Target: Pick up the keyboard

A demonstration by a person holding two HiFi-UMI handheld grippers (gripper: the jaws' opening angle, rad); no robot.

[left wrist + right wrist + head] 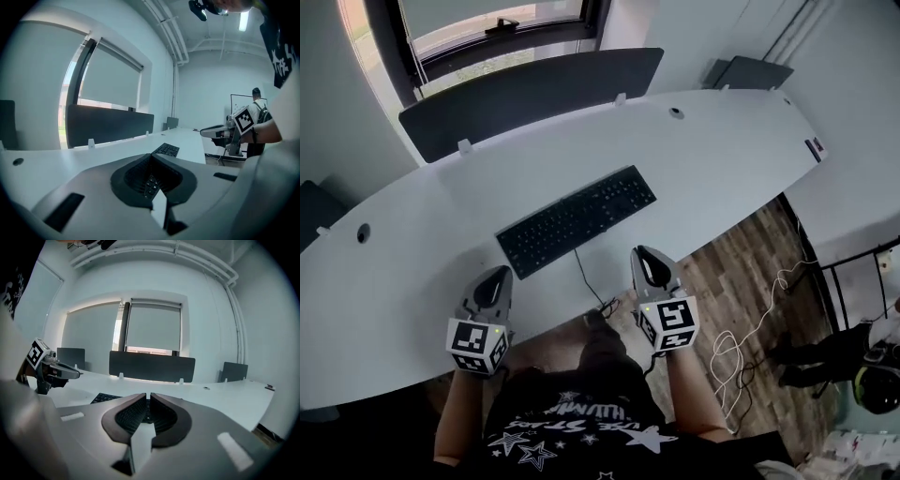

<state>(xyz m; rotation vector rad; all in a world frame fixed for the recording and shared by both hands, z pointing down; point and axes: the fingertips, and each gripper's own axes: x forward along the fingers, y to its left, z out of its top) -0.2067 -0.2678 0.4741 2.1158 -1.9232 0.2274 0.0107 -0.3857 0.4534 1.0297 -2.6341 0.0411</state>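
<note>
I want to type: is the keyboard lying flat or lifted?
Lying flat: the keyboard rests full-length on the desk, nothing gripping it.

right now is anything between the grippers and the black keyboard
Nothing visible does: bare white desk separates the left gripper and right gripper from the black keyboard. Only its thin black cable runs toward the desk edge between them.

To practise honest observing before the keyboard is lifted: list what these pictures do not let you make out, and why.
1. Key legends on the keyboard: too small in the head view.
2. Most of the keyboard, left gripper view: hidden behind the left gripper's shut jaws.
3. Where the cable ends: head view, it drops past the desk edge.
4. Small dark item at the desk's right end: head view, too small to name.
</note>
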